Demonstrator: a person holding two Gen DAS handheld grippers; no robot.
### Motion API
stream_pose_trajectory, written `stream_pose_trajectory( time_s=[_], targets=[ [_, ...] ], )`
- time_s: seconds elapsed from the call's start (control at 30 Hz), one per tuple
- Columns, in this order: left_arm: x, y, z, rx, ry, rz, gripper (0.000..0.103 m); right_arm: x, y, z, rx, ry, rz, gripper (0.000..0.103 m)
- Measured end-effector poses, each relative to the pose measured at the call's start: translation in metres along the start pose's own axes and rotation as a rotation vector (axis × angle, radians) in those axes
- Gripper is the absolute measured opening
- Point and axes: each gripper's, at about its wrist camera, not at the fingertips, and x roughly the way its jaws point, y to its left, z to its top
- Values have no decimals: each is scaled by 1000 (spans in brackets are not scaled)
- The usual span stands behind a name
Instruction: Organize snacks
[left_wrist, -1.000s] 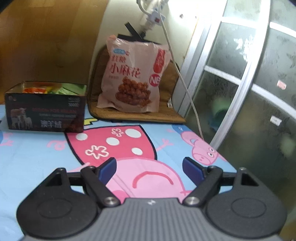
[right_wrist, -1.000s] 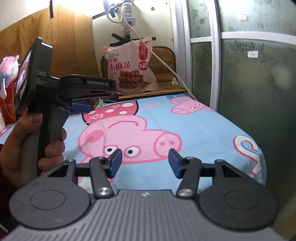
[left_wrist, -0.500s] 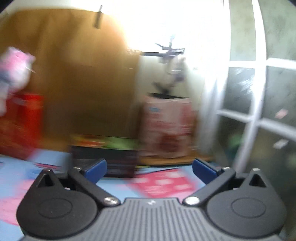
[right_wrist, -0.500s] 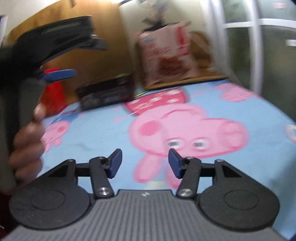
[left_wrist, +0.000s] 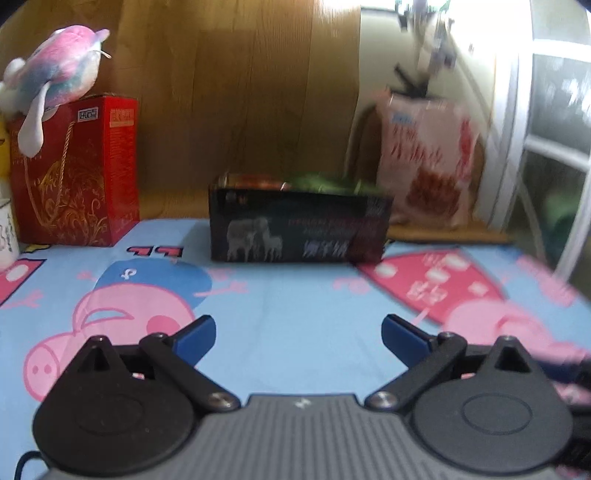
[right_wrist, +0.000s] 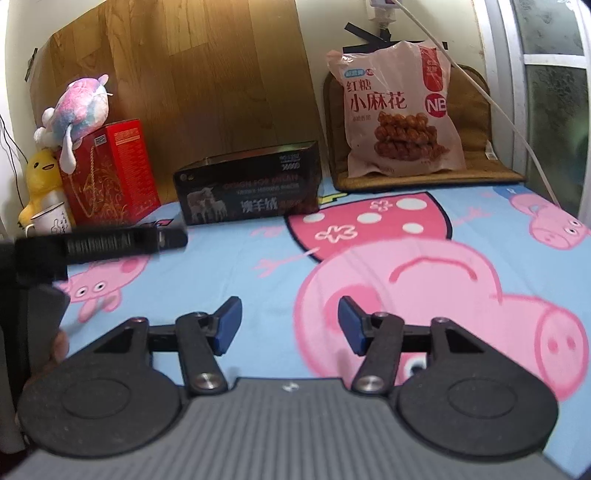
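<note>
A dark open box (left_wrist: 299, 232) with colourful snack packets showing at its top stands on the cartoon-pig sheet (left_wrist: 295, 295), straight ahead of my left gripper (left_wrist: 299, 330). That gripper's jaws stand wide and are closing, with nothing between them. To the box's right, a pink bag of fried dough twists (left_wrist: 424, 158) leans against the wall. In the right wrist view the box (right_wrist: 251, 192) and the bag (right_wrist: 399, 110) sit at the back. My right gripper (right_wrist: 290, 323) hovers over the sheet, its jaws opening on nothing. The left gripper's body (right_wrist: 122, 240) pokes in from the left.
A red gift box (right_wrist: 110, 170) with a pastel plush toy (right_wrist: 79, 103) on top stands at the back left, next to a yellow duck toy (right_wrist: 42, 173) and a white mug (right_wrist: 51, 221). A brown cushion (right_wrist: 476, 162), a white cable (right_wrist: 498, 107) and a glass door (right_wrist: 550, 92) are on the right.
Both views have swung left, from the pink bag toward the dark box and red gift box. The left gripper's jaws have widened; the right gripper's stand slightly wider.
</note>
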Motion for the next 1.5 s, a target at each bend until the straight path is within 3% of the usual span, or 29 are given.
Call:
stream_pose_trajectory(
  time_s=[0.2,0.3,0.43,0.57,0.7,0.87,1.1,1.2,1.3,1.5],
  targets=[
    [18,-21,-1,92,62,193,99,39,-36,27,-86,-31,131,79],
    [27,-20,-1,70,115,309,99,51,-58,34,46,-2,247,79],
    [32,-7,0,-20,159,430,100,36,-67,31,104,-72,347,97],
    [29,-3,0,-47,162,508,102,30,-63,31,68,-72,449,98],
    [27,-7,0,-20,157,563,102,24,-64,31,65,-107,484,98],
    [28,-15,0,29,144,608,102,26,-75,32,109,-119,492,100],
    [32,-22,0,91,145,601,102,36,-103,33,308,-108,442,103],
    [29,-22,0,86,139,580,102,37,-106,32,337,-112,417,103],
    [26,-20,-1,69,130,565,102,33,-100,32,299,-128,387,103],
    [17,-19,-3,53,93,521,103,23,-71,29,105,-170,314,103]
  ],
)
